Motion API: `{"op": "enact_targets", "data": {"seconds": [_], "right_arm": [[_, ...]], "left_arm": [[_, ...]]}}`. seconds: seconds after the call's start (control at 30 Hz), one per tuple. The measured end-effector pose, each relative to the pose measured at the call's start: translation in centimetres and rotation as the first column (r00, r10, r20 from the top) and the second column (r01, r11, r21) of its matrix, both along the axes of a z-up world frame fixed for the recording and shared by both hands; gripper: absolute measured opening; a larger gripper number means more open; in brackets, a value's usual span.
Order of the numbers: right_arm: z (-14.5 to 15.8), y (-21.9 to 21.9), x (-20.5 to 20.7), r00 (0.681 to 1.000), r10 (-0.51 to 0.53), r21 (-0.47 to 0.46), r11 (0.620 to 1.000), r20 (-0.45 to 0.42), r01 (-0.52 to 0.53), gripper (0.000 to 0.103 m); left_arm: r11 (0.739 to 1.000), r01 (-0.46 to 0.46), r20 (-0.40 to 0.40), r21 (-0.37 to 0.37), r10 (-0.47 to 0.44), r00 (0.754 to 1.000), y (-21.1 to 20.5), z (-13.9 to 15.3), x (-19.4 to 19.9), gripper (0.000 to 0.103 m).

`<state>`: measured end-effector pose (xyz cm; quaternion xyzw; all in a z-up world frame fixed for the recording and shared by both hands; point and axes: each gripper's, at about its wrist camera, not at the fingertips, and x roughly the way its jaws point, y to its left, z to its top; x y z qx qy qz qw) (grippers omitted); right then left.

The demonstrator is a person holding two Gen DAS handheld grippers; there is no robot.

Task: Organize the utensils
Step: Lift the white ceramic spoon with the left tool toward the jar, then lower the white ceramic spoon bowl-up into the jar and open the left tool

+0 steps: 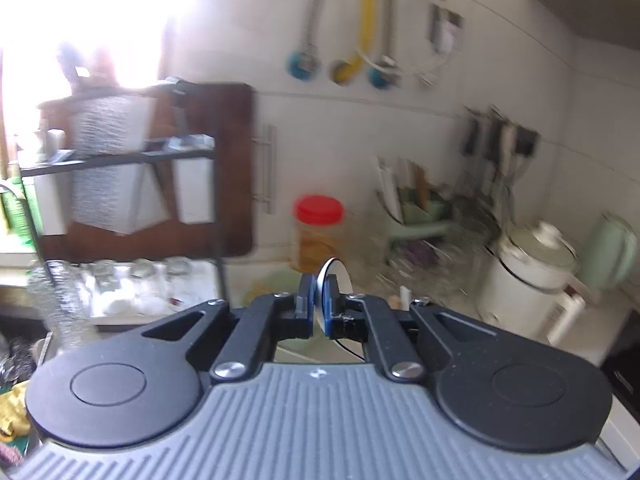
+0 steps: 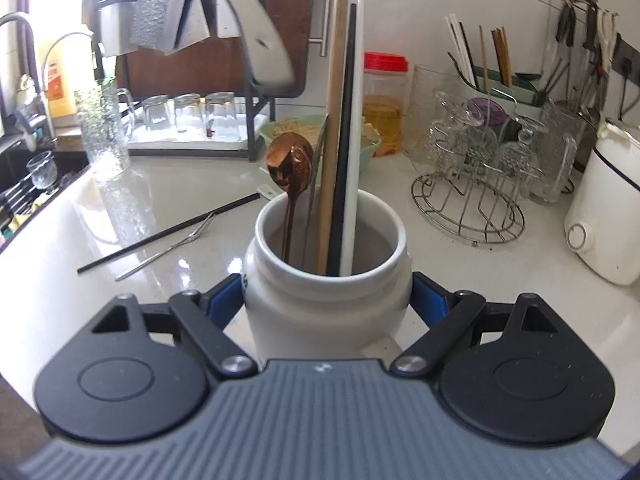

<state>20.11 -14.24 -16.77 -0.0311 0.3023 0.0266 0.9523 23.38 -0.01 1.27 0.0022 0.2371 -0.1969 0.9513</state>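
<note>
The right claw (image 2: 326,300) gripped the white ceramic jar (image 2: 327,276), heavy and glazed-slick, low on its body; the left claw (image 1: 318,300) pinched a thin, stiff spoon (image 1: 335,280).

A glossy white ceramic jar (image 2: 328,280) holds a polished copper-toned spoon (image 2: 291,166) (mirror-bright), standing on a shiny countertop (image 2: 460,280).
</note>
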Motion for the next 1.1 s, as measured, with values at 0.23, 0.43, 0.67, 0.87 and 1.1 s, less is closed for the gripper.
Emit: {"op": "enact_targets", "data": {"seconds": [0.23,0.43,0.67,0.87,1.1], "right_arm": [[-0.1,0.3,-0.2,1.0,-0.024,0.006,1.0,0.006,0.024,0.09],[-0.2,0.4,-0.4,1.0,-0.025,0.009,1.0,0.016,0.025,0.09],[-0.3,0.2,-0.6,1.0,-0.013,0.013,1.0,0.026,0.012,0.09],[-0.4,0.1,-0.7,0.999,0.0,0.013,1.0,0.039,-0.001,0.09],[-0.5,0.0,-0.9,0.999,0.012,0.014,1.0,0.047,-0.012,0.09]], "left_arm": [[0.992,0.089,0.007,0.086,-0.09,0.996,-2.8,-1.6,-0.9,0.005],[0.985,0.083,0.012,0.149,-0.085,0.996,-3.9,-3.4,-1.1,0.005],[0.968,0.09,0.011,0.235,-0.095,0.995,-5.2,-6.0,-1.6,0.005],[0.951,0.11,-0.01,0.288,-0.112,0.994,-6.1,-7.4,-2.1,0.005],[0.953,0.112,-0.089,0.28,-0.09,0.992,-6.4,-8.7,-2.4,0.006]]}}
